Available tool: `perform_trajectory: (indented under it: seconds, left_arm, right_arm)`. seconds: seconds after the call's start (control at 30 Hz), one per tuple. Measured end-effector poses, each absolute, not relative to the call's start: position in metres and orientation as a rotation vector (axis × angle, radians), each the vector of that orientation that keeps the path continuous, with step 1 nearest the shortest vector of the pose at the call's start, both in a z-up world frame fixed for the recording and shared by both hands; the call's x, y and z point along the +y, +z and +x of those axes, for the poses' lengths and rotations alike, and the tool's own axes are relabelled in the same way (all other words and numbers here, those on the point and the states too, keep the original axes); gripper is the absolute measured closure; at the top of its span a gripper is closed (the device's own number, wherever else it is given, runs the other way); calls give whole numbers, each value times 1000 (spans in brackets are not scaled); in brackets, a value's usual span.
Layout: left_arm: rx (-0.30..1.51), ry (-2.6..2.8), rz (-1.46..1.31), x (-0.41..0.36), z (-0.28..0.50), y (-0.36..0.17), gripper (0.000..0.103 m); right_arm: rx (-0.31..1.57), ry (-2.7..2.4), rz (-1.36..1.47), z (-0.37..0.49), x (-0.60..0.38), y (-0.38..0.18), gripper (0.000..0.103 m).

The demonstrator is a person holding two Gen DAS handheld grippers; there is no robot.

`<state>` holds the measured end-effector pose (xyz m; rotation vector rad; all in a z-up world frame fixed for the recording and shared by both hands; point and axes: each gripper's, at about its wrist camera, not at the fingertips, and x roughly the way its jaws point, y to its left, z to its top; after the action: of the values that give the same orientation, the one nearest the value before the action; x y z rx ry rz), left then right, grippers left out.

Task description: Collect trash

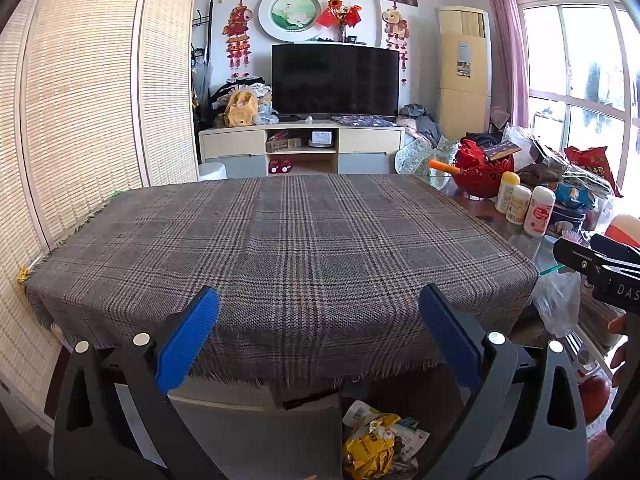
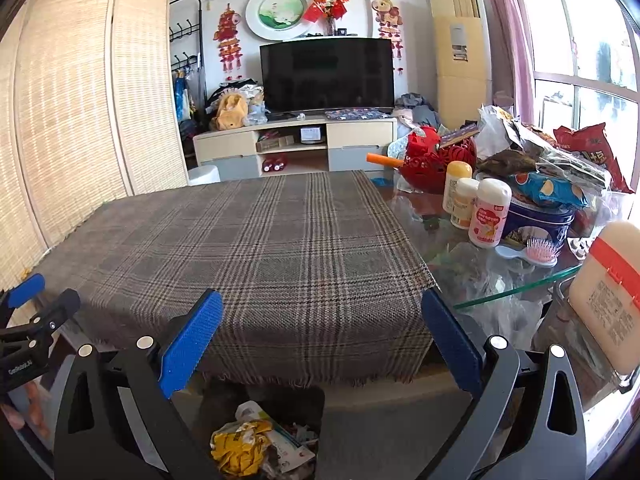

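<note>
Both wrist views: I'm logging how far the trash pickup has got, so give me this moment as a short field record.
left tool: open, holding nothing, above the near table edge
right tool: open, holding nothing
trash bin: on the floor below the near table edge, holding the yellow wrapper and other crumpled packaging
plaid cloth: no loose trash visible on it
glass tabletop: three white bottles, red basket, snack bags
</note>
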<state>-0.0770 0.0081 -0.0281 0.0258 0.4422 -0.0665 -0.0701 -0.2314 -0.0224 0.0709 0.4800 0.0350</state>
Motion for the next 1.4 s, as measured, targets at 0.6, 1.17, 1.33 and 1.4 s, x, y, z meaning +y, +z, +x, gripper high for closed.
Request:
perform_trajectory:
  seconds: [0.6,1.17,1.33,1.4]
  left_arm:
    - [450,-59,15,10,-76,-28,8]
    - [449,-58,18,8,-77,-26,8]
    - [450,-54,15,8,-76,-26,8]
    - [453,-51,18,8,-75,-27,8]
  right_arm:
    - [485,36,80,-71,-236,-22,3]
    - [489,33,89,-71,-237,-22,3]
    - [491,34,88,-71,-237,-22,3]
    - [491,32,87,-71,-237,-22,3]
